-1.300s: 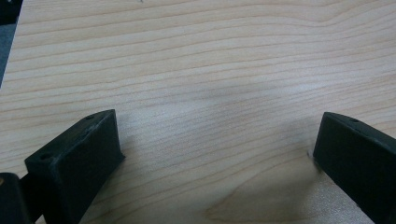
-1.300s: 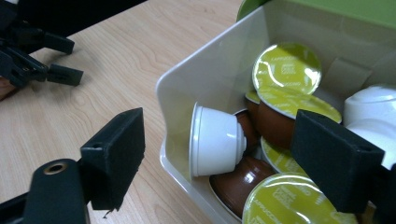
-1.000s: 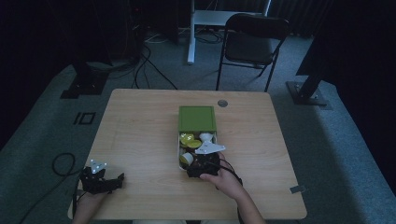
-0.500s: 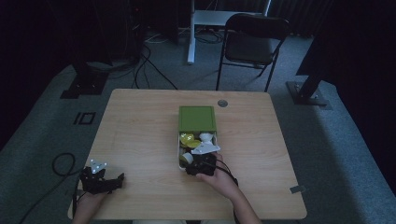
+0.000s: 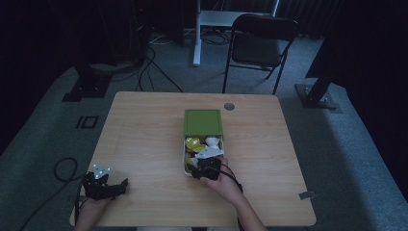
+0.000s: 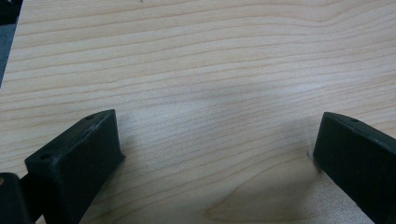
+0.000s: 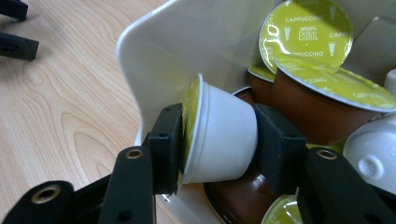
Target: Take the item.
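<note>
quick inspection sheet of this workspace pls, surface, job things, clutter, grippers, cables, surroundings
surface: wooden table, bare around the box
job's things: white box full of coffee capsules, green lid lying just behind it; white capsule held on its side at the box's near corner
clutter: small round disc near the far edge
grippers: right gripper has just closed on the white capsule; left gripper open over bare wood
cables: black loop on the floor, left
surroundings: folding chair, carpet, dark stands
</note>
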`<state>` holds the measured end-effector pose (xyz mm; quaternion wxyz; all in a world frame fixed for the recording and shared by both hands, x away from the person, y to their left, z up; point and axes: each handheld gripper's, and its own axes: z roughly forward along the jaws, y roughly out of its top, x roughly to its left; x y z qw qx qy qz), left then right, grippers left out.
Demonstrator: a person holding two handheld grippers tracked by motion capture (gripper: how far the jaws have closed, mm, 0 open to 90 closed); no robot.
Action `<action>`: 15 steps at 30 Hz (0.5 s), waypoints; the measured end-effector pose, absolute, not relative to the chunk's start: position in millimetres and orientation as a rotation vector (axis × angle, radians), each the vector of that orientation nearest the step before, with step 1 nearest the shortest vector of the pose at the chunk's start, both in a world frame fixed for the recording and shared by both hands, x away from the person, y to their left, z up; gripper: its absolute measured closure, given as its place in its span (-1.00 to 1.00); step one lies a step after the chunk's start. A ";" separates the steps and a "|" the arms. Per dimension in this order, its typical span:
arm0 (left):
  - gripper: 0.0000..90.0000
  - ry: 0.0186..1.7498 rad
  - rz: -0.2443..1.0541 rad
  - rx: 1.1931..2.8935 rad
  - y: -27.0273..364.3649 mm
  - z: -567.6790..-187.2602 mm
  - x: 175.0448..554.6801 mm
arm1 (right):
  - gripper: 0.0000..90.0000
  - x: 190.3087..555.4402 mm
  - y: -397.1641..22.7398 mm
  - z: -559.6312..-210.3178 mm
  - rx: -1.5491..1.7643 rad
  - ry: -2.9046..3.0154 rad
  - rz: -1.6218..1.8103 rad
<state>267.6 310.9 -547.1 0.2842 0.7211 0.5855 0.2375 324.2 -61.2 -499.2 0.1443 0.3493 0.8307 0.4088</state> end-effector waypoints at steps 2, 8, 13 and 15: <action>-0.98 1.567 0.635 1.930 310.9 -547.0 267.6 | 0.23 324.2 -61.2 -498.3 0.990 2.397 1.171; -0.98 1.567 0.634 1.931 310.9 -546.9 267.6 | 0.24 323.1 -64.8 -490.4 1.014 2.378 1.228; -0.98 1.567 0.634 1.931 310.9 -546.9 267.6 | 0.24 321.6 -67.8 -480.2 1.003 2.361 1.243; -0.98 1.567 0.634 1.930 310.9 -546.9 267.6 | 0.24 321.7 -70.2 -476.1 0.999 2.353 1.255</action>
